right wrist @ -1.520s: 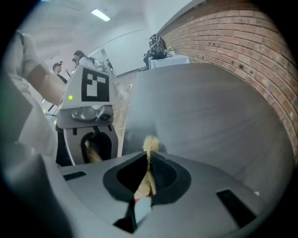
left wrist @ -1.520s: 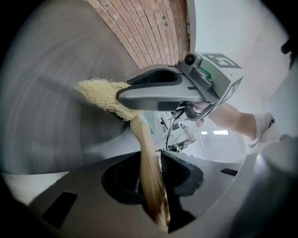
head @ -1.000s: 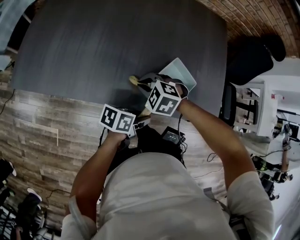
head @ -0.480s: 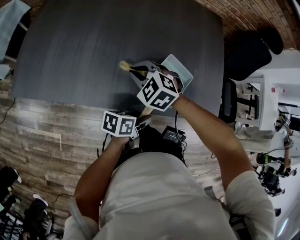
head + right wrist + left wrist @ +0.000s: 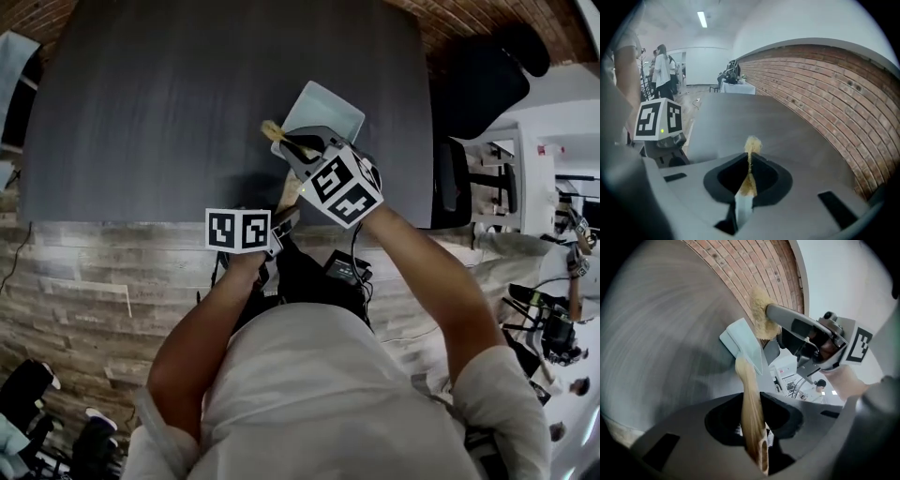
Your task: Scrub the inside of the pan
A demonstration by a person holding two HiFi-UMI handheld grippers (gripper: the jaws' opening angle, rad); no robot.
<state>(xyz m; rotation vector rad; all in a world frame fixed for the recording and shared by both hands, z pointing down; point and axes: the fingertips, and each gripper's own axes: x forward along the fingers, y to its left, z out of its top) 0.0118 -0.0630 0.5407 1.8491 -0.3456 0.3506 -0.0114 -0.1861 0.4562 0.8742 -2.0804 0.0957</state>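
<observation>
A pale blue square pan (image 5: 323, 112) with a wooden handle (image 5: 289, 192) is held over the near right part of the dark grey table (image 5: 169, 103). My left gripper (image 5: 281, 222) is shut on the handle (image 5: 749, 399), which runs up to the tilted pan (image 5: 740, 341). My right gripper (image 5: 295, 148) is shut on a scrubbing brush with tan bristles (image 5: 274, 129). The bristles (image 5: 759, 315) stand at the pan's upper edge, just left of it in the head view. In the right gripper view the brush (image 5: 752, 144) sticks out between the closed jaws of that gripper (image 5: 749, 161).
The table's near edge (image 5: 141, 220) runs just in front of my left gripper. A black chair (image 5: 478, 94) stands off the table's right side. A brick wall (image 5: 825, 93) borders the table's far side. A black box with cables (image 5: 342, 270) lies on the wooden floor below.
The brush swung out left of the pan, then came back to its edge. The pan has shifted up and left in the head view, with both grips unchanged.
</observation>
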